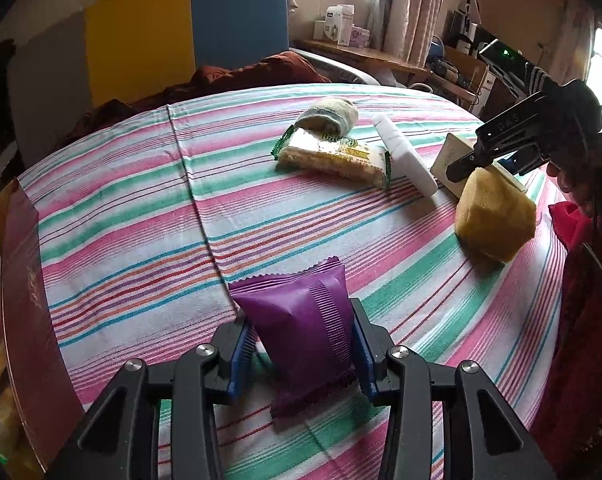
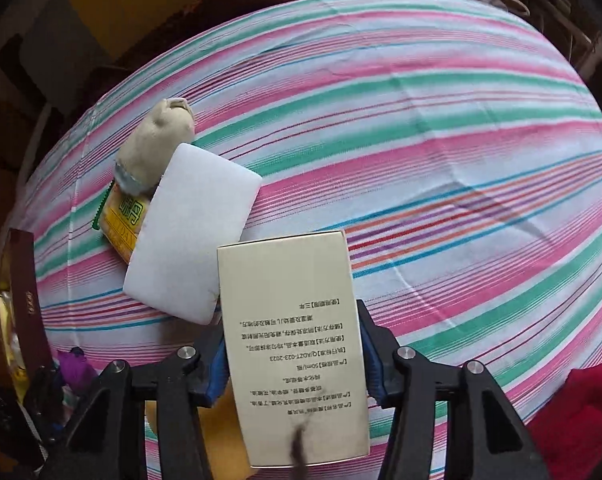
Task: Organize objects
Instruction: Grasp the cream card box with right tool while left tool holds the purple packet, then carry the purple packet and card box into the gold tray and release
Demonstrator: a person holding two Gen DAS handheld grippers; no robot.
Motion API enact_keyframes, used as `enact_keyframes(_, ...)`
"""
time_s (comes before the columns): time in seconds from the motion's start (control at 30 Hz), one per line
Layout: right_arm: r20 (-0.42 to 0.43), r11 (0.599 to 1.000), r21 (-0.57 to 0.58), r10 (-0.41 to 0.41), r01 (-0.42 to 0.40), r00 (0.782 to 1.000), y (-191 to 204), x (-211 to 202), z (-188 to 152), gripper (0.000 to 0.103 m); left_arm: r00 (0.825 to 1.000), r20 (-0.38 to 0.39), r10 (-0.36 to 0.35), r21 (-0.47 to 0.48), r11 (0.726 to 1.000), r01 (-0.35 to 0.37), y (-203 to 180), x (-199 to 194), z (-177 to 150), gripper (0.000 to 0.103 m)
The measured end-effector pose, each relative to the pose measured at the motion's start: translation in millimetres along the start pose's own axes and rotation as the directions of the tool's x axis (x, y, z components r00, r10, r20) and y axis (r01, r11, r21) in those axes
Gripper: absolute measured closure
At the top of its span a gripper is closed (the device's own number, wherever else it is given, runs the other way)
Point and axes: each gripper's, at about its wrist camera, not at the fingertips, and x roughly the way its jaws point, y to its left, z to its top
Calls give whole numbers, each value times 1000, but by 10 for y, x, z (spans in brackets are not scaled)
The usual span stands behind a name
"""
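Left wrist view: the left tongs (image 1: 301,354) are clenched on a purple snack packet (image 1: 301,330), blue pads pressing both its sides, its lower edge touching the striped cloth (image 1: 141,216) that covers the worktop. Beyond the packet lies a green-edged cracker pack (image 1: 333,158), with a rolled beige sock (image 1: 329,116) touching its far side and a white flat pad (image 1: 405,156) just beside its right end. Right of the pad, the right tongs (image 1: 467,166) meet a cream box (image 1: 451,164), with a yellow sponge (image 1: 495,220) just in front of it. A dark red box (image 1: 25,296) stands at the cloth's left edge.

Right wrist view: the right tongs (image 2: 295,354) are grasping the cream box (image 2: 293,332), printed side up, their blue pads against its long edges. The white pad (image 2: 189,236) lies just left of the box, overlapping the cracker pack (image 2: 121,220), and the sock (image 2: 153,144) lies beyond.
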Motion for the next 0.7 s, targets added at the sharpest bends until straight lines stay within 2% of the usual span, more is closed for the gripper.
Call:
enact_keyframes(0.07,-34,1000,18,9,-8,999,-49,63,-14,48,1000,4,5,6,1000,-5,-10,2,-4,58)
enact_keyframes(0.3,-57,1000,10,14,-13,998,-89,88,-71,43,1000,12,11,12,1000,-11,-18,2,-12,58)
enact_keyframes(0.47,-83,994,-76,-80,74,993,38,124,-127,41,1000,13,8,9,1000,-8,-13,0,-15,58)
enact_keyframes(0.57,-78,989,-96,-121,113,990,60,110,-168,45,1000,13,7,9,1000,-7,-12,3,-14,58)
enact_keyframes(0.6,-74,989,-89,-125,118,989,39,96,-180,49,1000,11,7,10,1000,-7,-12,5,-12,58)
enact_keyframes(0.7,-49,996,-33,-84,83,995,-88,18,-227,52,1000,1,6,12,1000,-6,-14,8,6,60)
